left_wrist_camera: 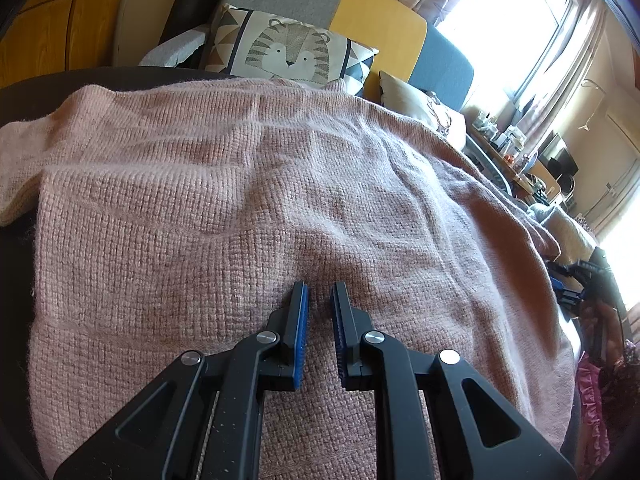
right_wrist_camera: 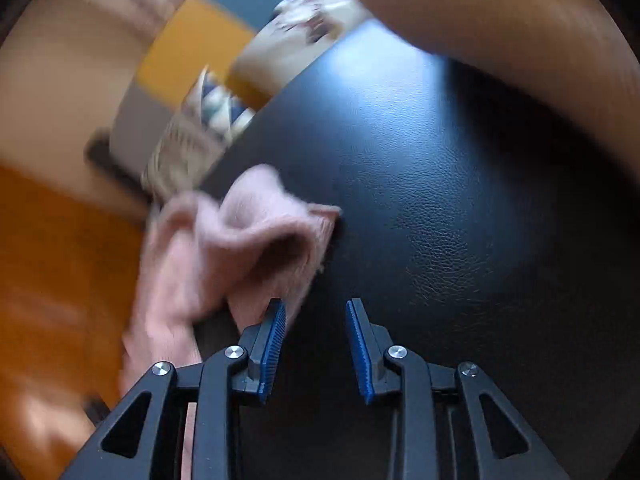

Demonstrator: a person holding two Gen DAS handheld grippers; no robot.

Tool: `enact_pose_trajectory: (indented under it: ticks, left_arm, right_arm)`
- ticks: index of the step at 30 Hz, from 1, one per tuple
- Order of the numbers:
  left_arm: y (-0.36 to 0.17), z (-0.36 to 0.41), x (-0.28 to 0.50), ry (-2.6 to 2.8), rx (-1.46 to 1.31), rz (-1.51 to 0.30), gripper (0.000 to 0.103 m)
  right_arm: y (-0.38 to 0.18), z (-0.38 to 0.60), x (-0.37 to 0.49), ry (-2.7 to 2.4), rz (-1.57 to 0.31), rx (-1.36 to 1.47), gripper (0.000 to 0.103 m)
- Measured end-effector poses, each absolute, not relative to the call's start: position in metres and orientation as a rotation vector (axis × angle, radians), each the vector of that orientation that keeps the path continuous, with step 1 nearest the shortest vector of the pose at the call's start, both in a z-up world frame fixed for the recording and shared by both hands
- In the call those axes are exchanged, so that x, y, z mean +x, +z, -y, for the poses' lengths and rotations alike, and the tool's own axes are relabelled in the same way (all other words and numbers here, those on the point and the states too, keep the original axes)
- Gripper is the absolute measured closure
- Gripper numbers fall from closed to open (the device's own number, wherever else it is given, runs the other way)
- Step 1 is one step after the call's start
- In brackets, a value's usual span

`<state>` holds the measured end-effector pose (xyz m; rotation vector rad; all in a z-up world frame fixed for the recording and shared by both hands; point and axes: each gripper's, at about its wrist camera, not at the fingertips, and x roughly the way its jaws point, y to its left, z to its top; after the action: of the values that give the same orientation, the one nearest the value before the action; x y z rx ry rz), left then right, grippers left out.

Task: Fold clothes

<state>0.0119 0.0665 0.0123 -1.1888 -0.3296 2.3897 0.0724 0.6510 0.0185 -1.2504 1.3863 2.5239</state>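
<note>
While no writing shows, pink sweater, tiger cushion (no txt).

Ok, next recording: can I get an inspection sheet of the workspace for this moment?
Surface: black leather-like top, mostly covered in the left wrist view.
Job's things: pink knit sweater spread flat; a crumpled end of it lies on the black surface.
Clutter: nothing seen on the surface.
Grippers: left gripper nearly shut, over the sweater; whether it pinches the knit cannot be told. Right gripper open, nothing between its pads.
Cables: nothing seen.
Surroundings: tiger cushion, bright window, crowded shelf.
</note>
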Motion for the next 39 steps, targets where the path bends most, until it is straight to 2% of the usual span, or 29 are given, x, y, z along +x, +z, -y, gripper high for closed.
enact_pose_trajectory:
  ticks: [2, 3, 4, 6, 10, 13, 14, 16, 18, 21, 24, 27, 33, 36, 39]
  left_arm:
    - [0.012, -0.066, 0.011, 2.384, -1.189, 0.344, 0.090]
    - [0.012, -0.065, 0.011, 2.382, -1.189, 0.349, 0.090]
    - [0.012, -0.065, 0.011, 2.380, -1.188, 0.352, 0.090]
    - [0.012, -0.065, 0.011, 2.380, -1.187, 0.354, 0.090]
    - [0.012, -0.064, 0.010, 2.375, -1.186, 0.366, 0.090]
    - [0.011, -0.063, 0.009, 2.369, -1.186, 0.379, 0.090]
    - [0.011, -0.062, 0.009, 2.368, -1.185, 0.381, 0.090]
    - [0.011, -0.062, 0.010, 2.366, -1.184, 0.384, 0.090]
    - [0.011, -0.061, 0.010, 2.362, -1.183, 0.391, 0.090]
    - [0.009, -0.058, 0.008, 2.345, -1.180, 0.426, 0.090]
    - [0.008, -0.057, 0.007, 2.334, -1.178, 0.450, 0.090]
    - [0.008, -0.057, 0.007, 2.331, -1.177, 0.455, 0.090]
    - [0.009, -0.058, 0.007, 2.333, -1.177, 0.455, 0.090]
    - [0.009, -0.058, 0.007, 2.334, -1.177, 0.455, 0.090]
    - [0.008, -0.058, 0.007, 2.333, -1.177, 0.455, 0.090]
  right_arm:
    - [0.018, -0.651, 0.065, 2.534, -1.450, -1.168, 0.073]
    - [0.022, -0.647, 0.060, 2.568, -1.437, -1.135, 0.084]
    - [0.030, -0.638, 0.054, 2.629, -1.354, -1.116, 0.091]
    - [0.055, -0.615, 0.040, 2.736, -1.106, -1.082, 0.098]
    - [0.099, -0.537, 0.020, 3.005, -0.578, -1.025, 0.098]
    - [0.097, -0.460, 0.004, 3.093, -0.117, -1.236, 0.097]
    - [0.086, -0.444, 0.002, 3.074, -0.021, -1.317, 0.096]
    - [0.059, -0.425, -0.001, 3.010, 0.069, -1.498, 0.082]
    - [0.044, -0.430, 0.007, 2.979, -0.019, -1.553, 0.080]
    - [0.050, -0.454, 0.025, 2.997, -0.256, -1.491, 0.078]
    - [0.065, -0.492, 0.050, 2.942, -0.560, -1.371, 0.076]
    - [0.057, -0.547, 0.067, 2.715, -1.002, -1.286, 0.075]
    - [0.017, -0.619, 0.089, 2.278, -1.548, -1.075, 0.075]
    - [0.018, -0.619, 0.082, 2.259, -1.527, -1.059, 0.074]
    - [0.029, -0.605, 0.067, 2.340, -1.263, -1.126, 0.069]
